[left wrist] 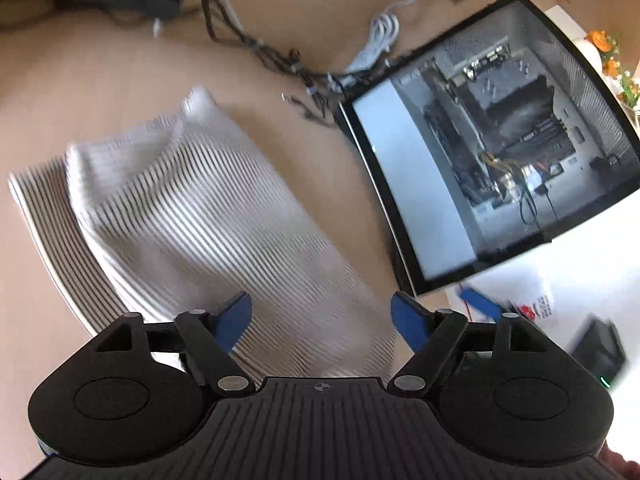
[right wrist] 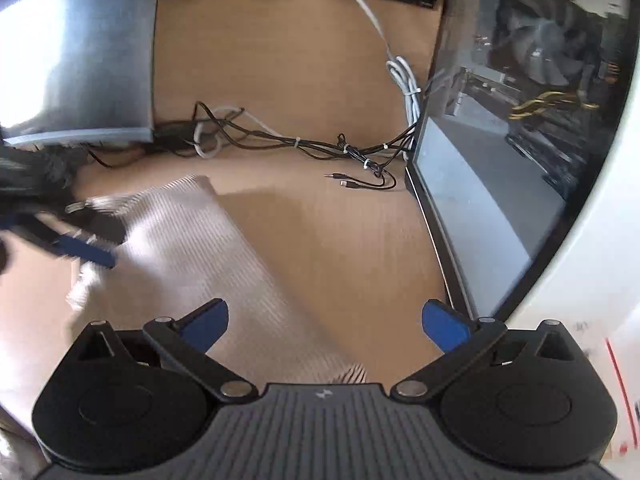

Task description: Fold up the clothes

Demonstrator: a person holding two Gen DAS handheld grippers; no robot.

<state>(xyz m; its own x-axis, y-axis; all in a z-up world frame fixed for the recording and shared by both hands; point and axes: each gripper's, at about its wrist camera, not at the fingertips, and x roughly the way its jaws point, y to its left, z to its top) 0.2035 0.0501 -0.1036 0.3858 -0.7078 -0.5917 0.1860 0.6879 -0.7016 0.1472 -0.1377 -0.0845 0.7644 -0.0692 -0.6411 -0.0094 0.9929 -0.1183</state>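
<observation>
A white garment with thin dark stripes (left wrist: 192, 224) lies folded into a long strip on the tan table; it also shows in the right wrist view (right wrist: 208, 256). My left gripper (left wrist: 322, 320) is open and empty, hovering over the strip's near end. My right gripper (right wrist: 325, 322) is open and empty, above the strip's near right edge. The left gripper's blue fingers (right wrist: 86, 250) show blurred at the left of the right wrist view, over the garment's far end.
A glass-sided computer case (left wrist: 492, 136) lies to the right, also in the right wrist view (right wrist: 520, 152). Black and white cables (right wrist: 304, 144) run along the back of the table (right wrist: 320, 232). A grey monitor base (right wrist: 76, 60) stands back left. White papers (left wrist: 560, 280) lie right.
</observation>
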